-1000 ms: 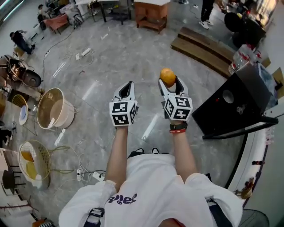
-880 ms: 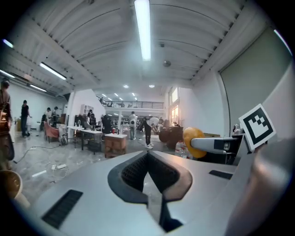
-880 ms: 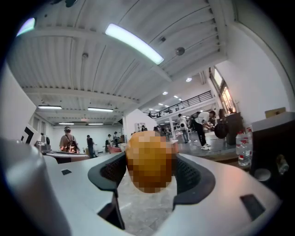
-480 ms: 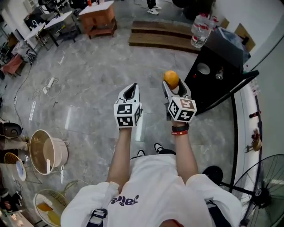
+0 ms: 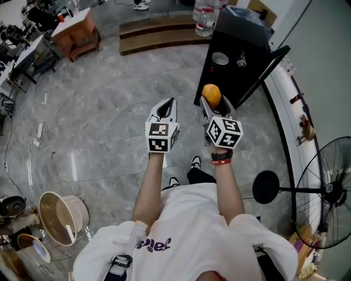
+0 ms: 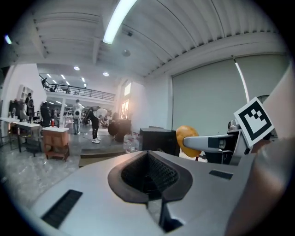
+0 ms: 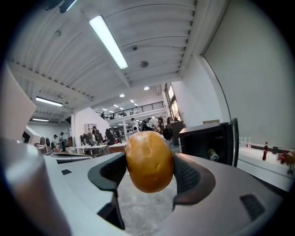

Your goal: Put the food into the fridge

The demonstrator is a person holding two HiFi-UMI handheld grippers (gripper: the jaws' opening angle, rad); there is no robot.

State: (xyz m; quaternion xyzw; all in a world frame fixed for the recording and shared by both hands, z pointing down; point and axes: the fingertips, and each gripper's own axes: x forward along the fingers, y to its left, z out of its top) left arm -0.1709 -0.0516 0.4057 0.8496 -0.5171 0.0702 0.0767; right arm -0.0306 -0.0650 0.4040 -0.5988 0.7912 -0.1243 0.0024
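Note:
An orange-brown round piece of food (image 5: 211, 94) is pinched between the jaws of my right gripper (image 5: 212, 101), held up in the air at chest height. In the right gripper view the food (image 7: 149, 161) fills the gap between both pads. My left gripper (image 5: 165, 108) is level beside it, shut and empty, its pads meeting (image 6: 150, 177). The food (image 6: 189, 138) shows to its right. The small black fridge (image 5: 236, 49) stands on the floor just ahead of the right gripper, with its door (image 5: 266, 68) swung open. The open fridge (image 7: 207, 138) also appears in the right gripper view.
A standing fan (image 5: 323, 192) and its round base (image 5: 266, 186) are at my right. Water bottles (image 5: 204, 13) stand behind the fridge, with wooden steps (image 5: 159, 33) and a wooden table (image 5: 77, 35) farther off. A beige tub (image 5: 60, 217) lies on the floor at lower left.
The view has swung round and nearer to the fridge, which now lies directly ahead of the right gripper. Both grippers keep the same pose and the food stays held.

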